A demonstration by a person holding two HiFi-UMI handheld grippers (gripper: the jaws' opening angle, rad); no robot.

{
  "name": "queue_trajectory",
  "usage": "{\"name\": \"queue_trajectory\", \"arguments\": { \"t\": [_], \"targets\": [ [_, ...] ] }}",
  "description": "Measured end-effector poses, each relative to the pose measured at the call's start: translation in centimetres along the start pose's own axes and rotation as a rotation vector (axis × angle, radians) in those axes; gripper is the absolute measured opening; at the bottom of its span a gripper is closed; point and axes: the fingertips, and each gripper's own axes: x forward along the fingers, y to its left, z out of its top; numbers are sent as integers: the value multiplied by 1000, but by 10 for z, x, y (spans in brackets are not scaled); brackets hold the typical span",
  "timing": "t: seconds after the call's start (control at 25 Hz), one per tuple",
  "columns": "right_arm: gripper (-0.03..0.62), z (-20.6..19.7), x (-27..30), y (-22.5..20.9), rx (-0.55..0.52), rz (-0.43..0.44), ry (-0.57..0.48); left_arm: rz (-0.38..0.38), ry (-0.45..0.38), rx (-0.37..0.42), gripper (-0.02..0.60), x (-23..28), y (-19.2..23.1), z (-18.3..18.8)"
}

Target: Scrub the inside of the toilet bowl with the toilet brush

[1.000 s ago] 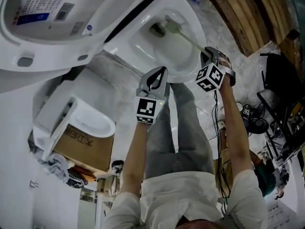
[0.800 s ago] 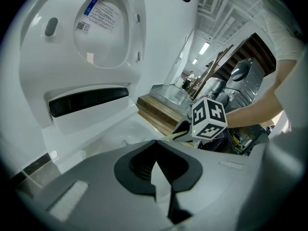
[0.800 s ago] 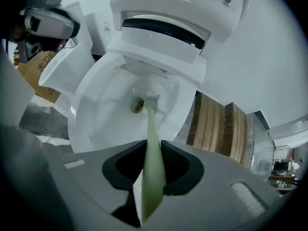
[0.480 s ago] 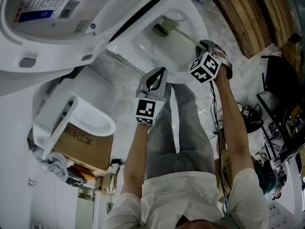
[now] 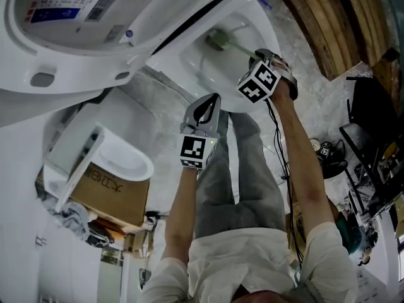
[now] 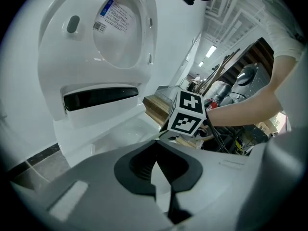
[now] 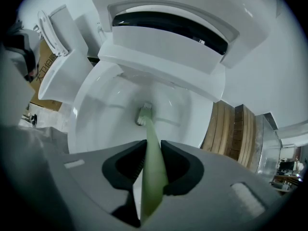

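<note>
The right gripper clamped the toilet brush by its handle, the bristle head low inside the toilet bowl, apparently against its wall. The left gripper, jaws together and empty, hung outside the bowl. Steady pressure and overlapping sweeps around the wall would scrub best.

Cardboard box beside spare toilet (wooden planks far right)

light: dim, even, soft shadows | glare: faint on white porcelain | edges: fisheye warp, dark vignette | focus: mostly sharp
</note>
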Motion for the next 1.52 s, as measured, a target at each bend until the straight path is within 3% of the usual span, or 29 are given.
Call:
{"name": "queue_trajectory", "arguments": {
  "t": [0.32, 0.84, 1.12, 1.52],
  "targets": [
    [92, 16, -15, 28, 117, 34, -97, 0, 6, -25, 18, -7, 2, -9],
    [91, -2, -38, 85, 403, 194, -177, 0, 21, -45, 18, -18, 3, -20],
    [91, -30, -46, 116, 421, 243, -157, -12, 28, -32, 18, -18, -5, -24],
    [91, -78, -50, 125, 336, 211, -81, -30, 36, -16, 18, -13, -17, -27]
  ]
}}
